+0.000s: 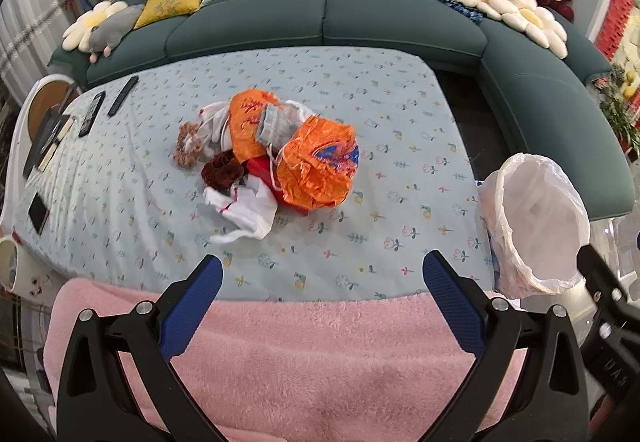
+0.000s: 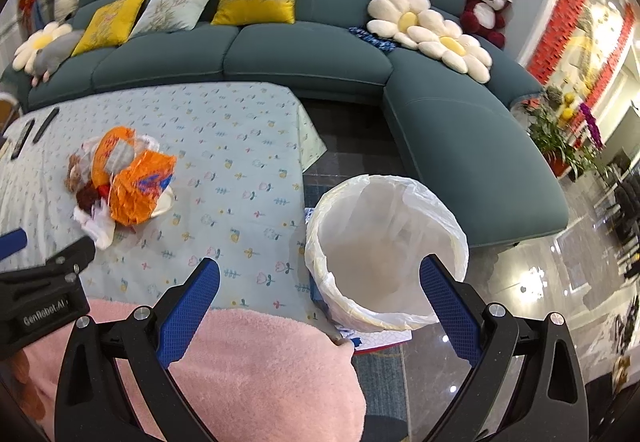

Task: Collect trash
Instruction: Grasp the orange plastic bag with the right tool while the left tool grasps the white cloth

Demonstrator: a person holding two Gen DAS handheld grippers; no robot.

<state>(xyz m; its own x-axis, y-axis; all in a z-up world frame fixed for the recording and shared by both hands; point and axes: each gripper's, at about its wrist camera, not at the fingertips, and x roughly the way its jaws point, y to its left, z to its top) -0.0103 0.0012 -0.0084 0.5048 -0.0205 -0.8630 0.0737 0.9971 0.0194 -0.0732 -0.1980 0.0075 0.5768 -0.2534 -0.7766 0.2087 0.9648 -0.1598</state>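
Both grippers are wide open and hold nothing. The left gripper [image 1: 322,278] should reach up to the trash pile [image 1: 272,158] mid-frame, pinch one piece, then drop it in the bin [image 2: 384,254].

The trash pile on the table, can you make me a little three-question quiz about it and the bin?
1. True or false: the trash pile is already inside the bin.
2. What colour are the biggest wrappers? A green, B orange, C black.
3. Is the left gripper holding anything?

Key: 1 false, the pile lies on the table. 2 B. 3 No, its jaws are wide open with nothing between them.
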